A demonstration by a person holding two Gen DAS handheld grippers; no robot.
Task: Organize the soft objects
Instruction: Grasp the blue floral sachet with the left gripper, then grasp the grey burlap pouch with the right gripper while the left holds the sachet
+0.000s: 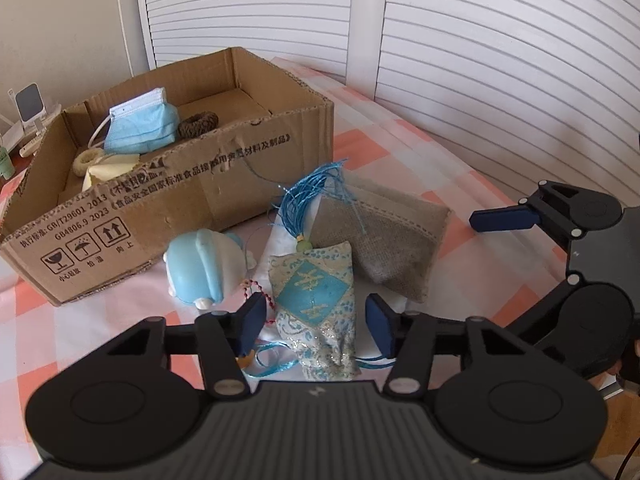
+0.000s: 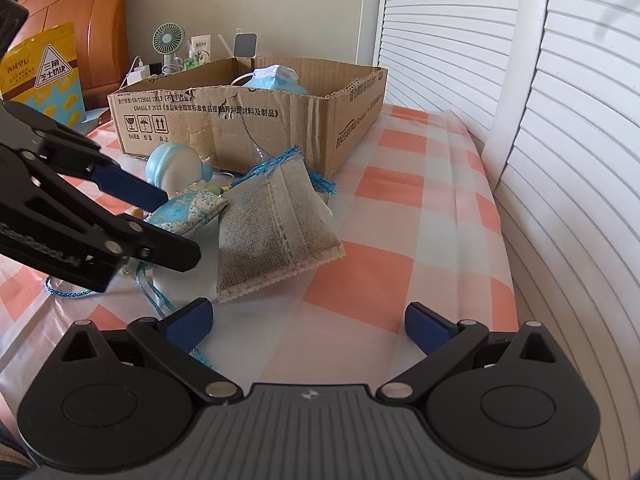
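Observation:
A blue-and-silver brocade sachet [image 1: 312,300] lies on the checked cloth between the fingers of my left gripper [image 1: 316,322]. The pads stand close beside it, with a thin gap showing on the right, so the gripper is open. A blue tassel [image 1: 308,196] trails from the sachet over a burlap pouch [image 1: 384,236]. A pale blue plush toy [image 1: 204,268] sits to its left, against the cardboard box [image 1: 180,196]. In the right wrist view my right gripper [image 2: 308,316] is wide open over bare cloth, just short of the burlap pouch [image 2: 272,232]. The left gripper [image 2: 180,226] straddles the sachet [image 2: 188,212].
The box holds a blue face mask [image 1: 140,128], a brown hair tie [image 1: 198,124] and a cream ring [image 1: 86,162]. White louvered doors [image 2: 560,160] run along the right. A bedside table with a small fan [image 2: 168,40] and a yellow snack bag [image 2: 44,76] stand behind the box.

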